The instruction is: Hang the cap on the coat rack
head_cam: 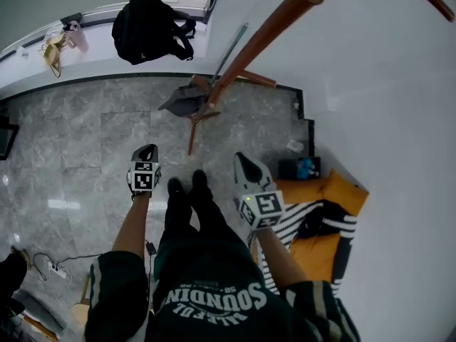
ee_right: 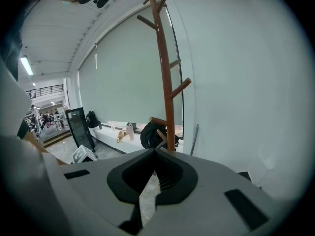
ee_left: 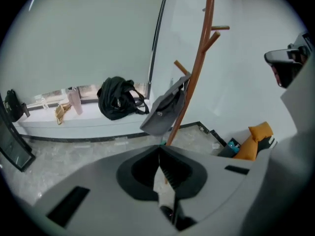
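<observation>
A grey cap [head_cam: 184, 100] hangs on a low peg of the brown wooden coat rack [head_cam: 263, 38], near its base. In the left gripper view the cap [ee_left: 165, 109] hangs beside the rack's pole [ee_left: 199, 63], well ahead of my left gripper [ee_left: 159, 149]. Both grippers are held low in front of the person's legs, away from the cap. The left gripper [head_cam: 147, 150] is shut and holds nothing. The right gripper [head_cam: 244, 159] is likewise shut and empty. In the right gripper view the right gripper [ee_right: 155, 151] points up along the pole [ee_right: 165, 68].
A black backpack [head_cam: 149, 28] and a pink bottle [head_cam: 76, 35] sit on the window ledge. An orange cushion [head_cam: 324, 223] with striped cloth lies by the white wall at right, beside a dark box [head_cam: 303, 167]. Cables [head_cam: 50, 266] lie on the marble floor at lower left.
</observation>
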Available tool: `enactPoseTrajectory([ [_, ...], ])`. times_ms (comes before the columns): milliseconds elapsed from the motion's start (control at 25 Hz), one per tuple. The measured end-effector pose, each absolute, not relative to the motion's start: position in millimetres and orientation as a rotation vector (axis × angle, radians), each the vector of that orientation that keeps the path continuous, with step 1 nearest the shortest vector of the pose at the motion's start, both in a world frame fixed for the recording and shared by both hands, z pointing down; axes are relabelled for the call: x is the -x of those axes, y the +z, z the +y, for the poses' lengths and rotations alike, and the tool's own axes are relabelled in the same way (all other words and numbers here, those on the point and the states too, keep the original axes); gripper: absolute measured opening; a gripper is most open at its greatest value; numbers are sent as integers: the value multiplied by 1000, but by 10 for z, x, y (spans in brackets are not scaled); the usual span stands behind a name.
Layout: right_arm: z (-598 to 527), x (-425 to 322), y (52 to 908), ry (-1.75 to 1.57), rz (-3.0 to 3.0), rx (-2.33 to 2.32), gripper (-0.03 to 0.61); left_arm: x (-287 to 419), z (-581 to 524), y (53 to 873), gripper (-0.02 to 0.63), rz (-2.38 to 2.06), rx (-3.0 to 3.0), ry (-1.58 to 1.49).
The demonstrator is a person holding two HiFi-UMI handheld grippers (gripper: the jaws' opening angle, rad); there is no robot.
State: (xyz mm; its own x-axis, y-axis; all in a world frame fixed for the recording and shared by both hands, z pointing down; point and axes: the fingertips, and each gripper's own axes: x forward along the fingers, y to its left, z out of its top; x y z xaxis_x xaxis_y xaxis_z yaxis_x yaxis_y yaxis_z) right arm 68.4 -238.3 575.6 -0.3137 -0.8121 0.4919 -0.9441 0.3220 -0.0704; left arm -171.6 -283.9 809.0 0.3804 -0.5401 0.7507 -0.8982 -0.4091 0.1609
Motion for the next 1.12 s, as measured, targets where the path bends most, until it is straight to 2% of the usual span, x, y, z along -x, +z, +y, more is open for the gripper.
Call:
enactPoseTrajectory([
  [40,-2396,-670,5727,492,-2231,-1567,-2,1688,-2869,7950,0,-1242,-2114,798],
  [200,-2469,-652,5627,480,-2244,-1593,-2,1560,-2994,7451,0,-1259,-2213,677],
  [680,-2551,-739,5204,405,-2295,-1669,-2,1119,-3093,6285,0,-1253,-2446,572],
  [1120,-2280,-811,4867,276,-2415,-1676,-2,764,-2765,5376,0,-1317,-2575,464],
])
